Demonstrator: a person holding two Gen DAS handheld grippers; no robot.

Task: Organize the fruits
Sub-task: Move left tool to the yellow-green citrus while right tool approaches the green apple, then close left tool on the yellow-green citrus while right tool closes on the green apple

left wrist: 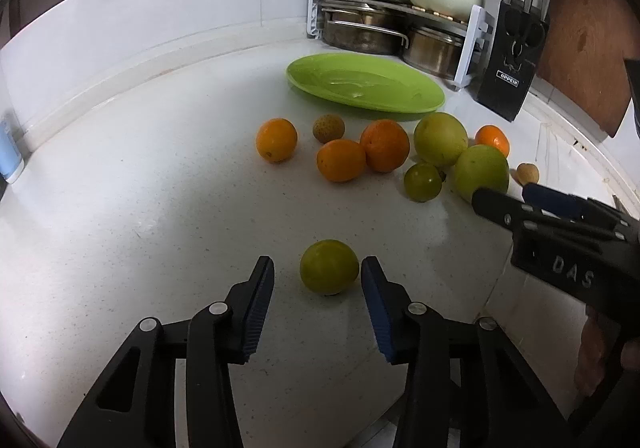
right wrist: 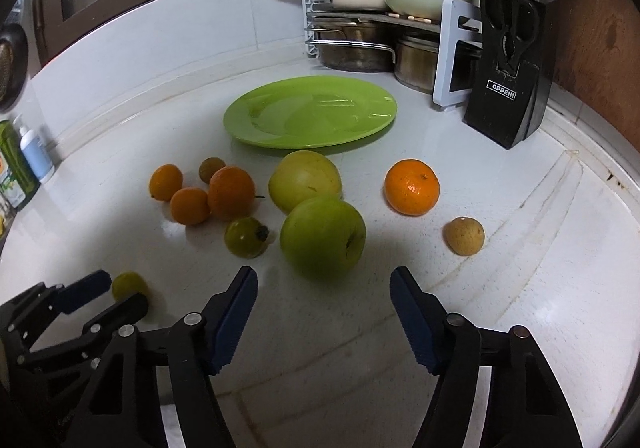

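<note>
From the left wrist view, your left gripper (left wrist: 318, 274) has its jaws apart with the small green fruit (left wrist: 329, 267) sitting on the counter (left wrist: 140, 208) between the pads, touching neither as far as you can tell; it looks light, round and smooth-skinned, so it will likely roll or squirt out if you pinch off-centre; close across its widest middle and gently, since the skin may bruise. Beyond it the green plate (left wrist: 400, 102) holds nothing; the oranges (left wrist: 340, 160) and larger green fruits lie loose on the counter just in front of it.

From the right wrist view, your right gripper (right wrist: 324, 288) is also spread wide and holds nothing; the green apple (right wrist: 322, 238) lies just ahead of the tips, touching the yellowish apple (right wrist: 304, 180) behind it; judge it heavier and firm, waxy enough to slip, so take it across the sides, clear of the stem dimple. The plate is bare here too; a tangerine (right wrist: 412, 187) and a small brown fruit (right wrist: 465, 236) sit apart to the right.
</note>
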